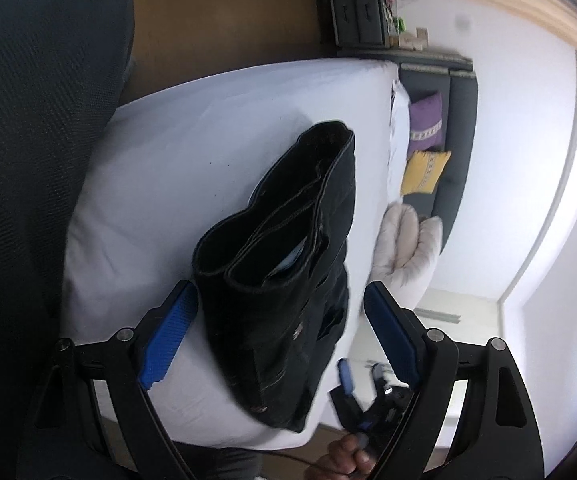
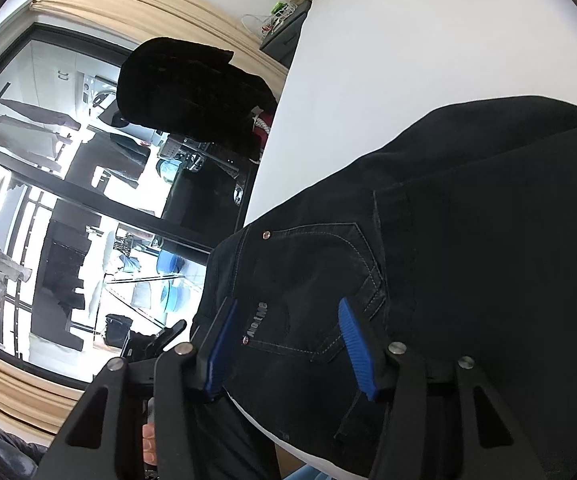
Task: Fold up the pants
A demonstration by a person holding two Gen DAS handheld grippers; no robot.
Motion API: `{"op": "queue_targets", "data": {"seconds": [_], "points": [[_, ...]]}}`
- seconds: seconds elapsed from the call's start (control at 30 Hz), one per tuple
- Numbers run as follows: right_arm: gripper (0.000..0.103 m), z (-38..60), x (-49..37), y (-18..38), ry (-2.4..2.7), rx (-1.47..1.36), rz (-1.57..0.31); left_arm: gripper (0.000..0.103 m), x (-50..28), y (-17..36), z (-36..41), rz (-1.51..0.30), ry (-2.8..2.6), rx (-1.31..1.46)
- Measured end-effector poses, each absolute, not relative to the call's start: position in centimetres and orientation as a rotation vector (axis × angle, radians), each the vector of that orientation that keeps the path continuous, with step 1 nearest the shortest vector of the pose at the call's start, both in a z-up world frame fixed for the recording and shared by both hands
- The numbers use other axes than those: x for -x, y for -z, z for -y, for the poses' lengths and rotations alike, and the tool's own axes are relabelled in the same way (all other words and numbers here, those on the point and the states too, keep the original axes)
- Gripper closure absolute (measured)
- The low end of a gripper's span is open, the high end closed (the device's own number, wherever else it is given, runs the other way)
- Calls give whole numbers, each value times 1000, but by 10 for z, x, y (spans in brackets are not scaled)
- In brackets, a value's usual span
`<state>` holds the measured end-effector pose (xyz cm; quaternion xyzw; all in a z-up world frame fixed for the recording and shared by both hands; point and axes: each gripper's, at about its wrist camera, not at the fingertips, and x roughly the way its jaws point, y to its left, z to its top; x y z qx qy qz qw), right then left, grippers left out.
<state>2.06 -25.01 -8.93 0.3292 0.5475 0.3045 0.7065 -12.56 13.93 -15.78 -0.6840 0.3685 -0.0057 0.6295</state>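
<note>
Black jeans lie folded in layers on a white table, leg hems toward the far side, waist end near the table's edge. My left gripper is open, its blue pads on either side of the folded stack, just above it. In the right wrist view the jeans show a back pocket with stitching. My right gripper is open over that pocket at the table's edge, holding nothing. The right gripper also shows in the left wrist view, held by a hand beyond the table's edge.
A dark chair back stands at the left. A grey sofa with purple and yellow cushions lies beyond the table. A black chair back and a glass door with curtains are on the right view's left.
</note>
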Motion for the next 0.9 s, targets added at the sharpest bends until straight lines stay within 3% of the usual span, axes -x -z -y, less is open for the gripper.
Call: {"op": "queue_targets", "data": {"seconds": [0.07,0.17,0.2,0.23,0.37,0.43,0.47,0.5,0.73,0.83,0.87,0.9], "points": [[53,249,-26,89,-669,-704,-1226,23,120,157,-138,-830,23,1591],[63,245,-39,91,-653,-651,-1271,53,111,158,-136,-852,46,1595],[71,244,-42,94,-648,-640,-1287,70,108,158,-133,-871,56,1589],[75,242,-45,97,-639,-619,-1309,74,104,157,-131,-896,63,1570],[82,229,-55,112,-595,-494,-1411,79,88,139,-125,-916,110,1441],[89,225,-55,126,-561,-429,-1460,82,80,125,-122,-911,132,1353],[101,222,-54,134,-534,-382,-1488,83,77,119,-120,-908,142,1320],[103,221,-52,139,-524,-359,-1493,85,72,113,-117,-906,152,1281],[103,219,-39,148,-515,-346,-1443,86,29,45,-69,-857,267,947],[103,239,-45,145,-537,-511,-1439,86,8,15,-30,-837,344,799],[96,248,-44,141,-542,-561,-1421,86,3,5,-13,-837,374,742],[78,264,-43,133,-544,-624,-1376,86,-2,-3,7,-840,410,670]]}}
